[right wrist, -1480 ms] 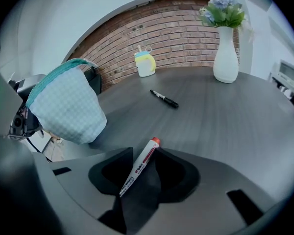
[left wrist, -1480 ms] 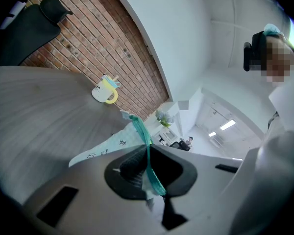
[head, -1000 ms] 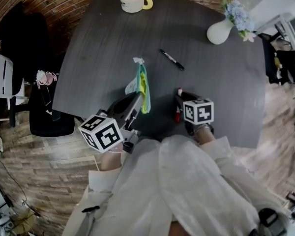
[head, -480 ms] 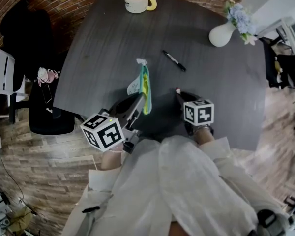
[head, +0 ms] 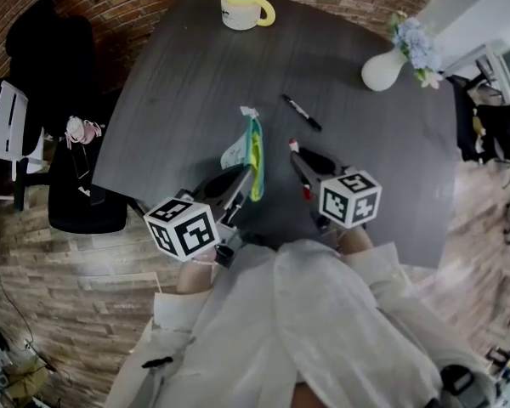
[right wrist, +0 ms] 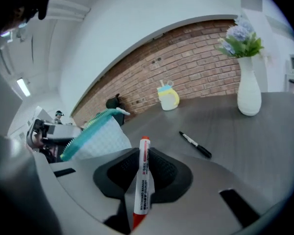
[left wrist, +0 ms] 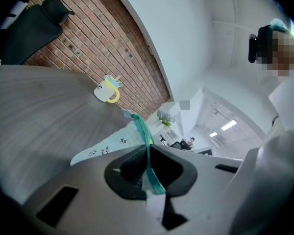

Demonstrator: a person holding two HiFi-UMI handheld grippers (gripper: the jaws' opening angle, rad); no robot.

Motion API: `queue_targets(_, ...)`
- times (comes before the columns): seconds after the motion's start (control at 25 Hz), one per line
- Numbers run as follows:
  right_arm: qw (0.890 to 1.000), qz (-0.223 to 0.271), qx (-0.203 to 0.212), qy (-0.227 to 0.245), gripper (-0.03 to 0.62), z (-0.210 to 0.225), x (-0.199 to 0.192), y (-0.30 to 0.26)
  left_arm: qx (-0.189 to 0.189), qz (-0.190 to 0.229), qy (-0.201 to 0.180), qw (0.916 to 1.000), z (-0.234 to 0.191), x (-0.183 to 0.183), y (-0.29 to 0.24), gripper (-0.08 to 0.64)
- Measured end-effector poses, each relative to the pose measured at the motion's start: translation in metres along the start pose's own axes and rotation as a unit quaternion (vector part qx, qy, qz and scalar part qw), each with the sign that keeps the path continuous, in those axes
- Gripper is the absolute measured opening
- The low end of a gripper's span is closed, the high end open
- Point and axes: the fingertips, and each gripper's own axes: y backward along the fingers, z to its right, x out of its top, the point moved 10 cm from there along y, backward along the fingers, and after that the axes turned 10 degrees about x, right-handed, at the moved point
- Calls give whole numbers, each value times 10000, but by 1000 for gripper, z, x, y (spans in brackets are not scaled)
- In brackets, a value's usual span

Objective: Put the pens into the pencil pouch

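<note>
The pencil pouch (head: 252, 147), pale blue with a teal zipper edge, stands upright on the dark table (head: 178, 100). My left gripper (head: 242, 177) is shut on its near edge, and the zipper strip (left wrist: 148, 151) runs between the jaws. My right gripper (head: 299, 161) has just been closing and is now shut on a red whiteboard marker (right wrist: 142, 190), held above the table to the right of the pouch (right wrist: 95, 133). The marker's tip (head: 293, 146) sticks out past the jaws. A black pen (head: 302, 113) lies farther back on the table.
A cream and yellow mug (head: 245, 7) stands at the table's far edge. A white vase with blue flowers (head: 384, 68) is at the far right. A black chair (head: 42, 49) sits left of the table. The table's near edge runs just in front of the person's body.
My right gripper has closed on the red marker and lifted it off the table, swinging up and toward the pouch. The left gripper and the pouch have stayed put.
</note>
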Motion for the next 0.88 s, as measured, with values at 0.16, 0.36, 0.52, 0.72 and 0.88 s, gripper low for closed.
queue_targets(0.16,9963,498,493,503,64,-28,40,1,26,37,41,10000,-1,0,0,23)
queue_targets(0.36,9859,1052,1101,697,64,-55,74,-2,15,56,46,10000,0,0,1,23)
queue_targets(0.52,9761,1373,1345,1010,64,-71,93,-6,24,63,66,10000,-1,-1,1,23)
queue_targets(0.72,9670,1599,1614,1155,64,-85,110,-14,30,77,79,9999,-1,-1,2,23)
queue_targets(0.88,9596,1829,1741,1237,64,-96,122,-21,33,74,89,9999,-1,-3,2,23)
